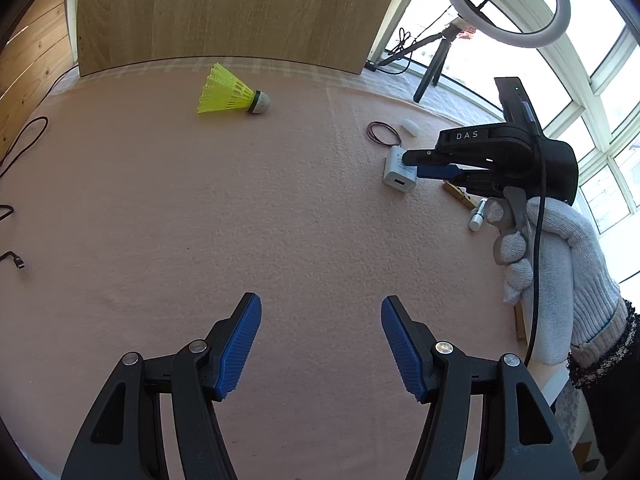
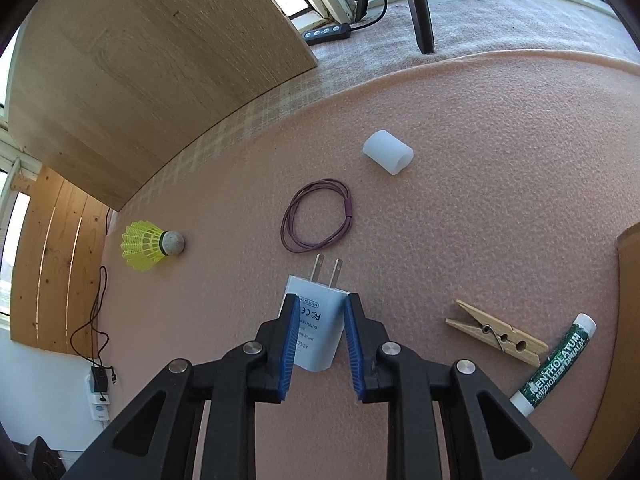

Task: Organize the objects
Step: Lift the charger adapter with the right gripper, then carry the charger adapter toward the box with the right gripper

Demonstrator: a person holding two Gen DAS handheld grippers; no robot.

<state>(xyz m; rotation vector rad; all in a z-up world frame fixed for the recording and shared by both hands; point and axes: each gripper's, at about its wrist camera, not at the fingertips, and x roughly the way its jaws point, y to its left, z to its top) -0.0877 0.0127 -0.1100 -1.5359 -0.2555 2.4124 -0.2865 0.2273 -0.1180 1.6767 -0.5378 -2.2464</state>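
Observation:
A white USB charger (image 2: 320, 320) lies on the pink foam mat (image 2: 480, 160) with its plug prongs pointing away. My right gripper (image 2: 322, 300) is shut on it, one blue pad against each side. In the left wrist view the right gripper (image 1: 410, 164) reaches in from the right onto the charger (image 1: 396, 176), held by a white-gloved hand (image 1: 552, 260). My left gripper (image 1: 320, 308) hangs open over bare mat (image 1: 240, 220) with nothing between its fingers.
A yellow shuttlecock (image 2: 150, 246) lies far left. A purple elastic loop (image 2: 316, 216) and a white cylinder (image 2: 387, 152) lie beyond the charger. A wooden clothespin (image 2: 496, 332) and a green lip balm (image 2: 554, 364) sit to the right. A wooden board (image 1: 240, 12) stands behind.

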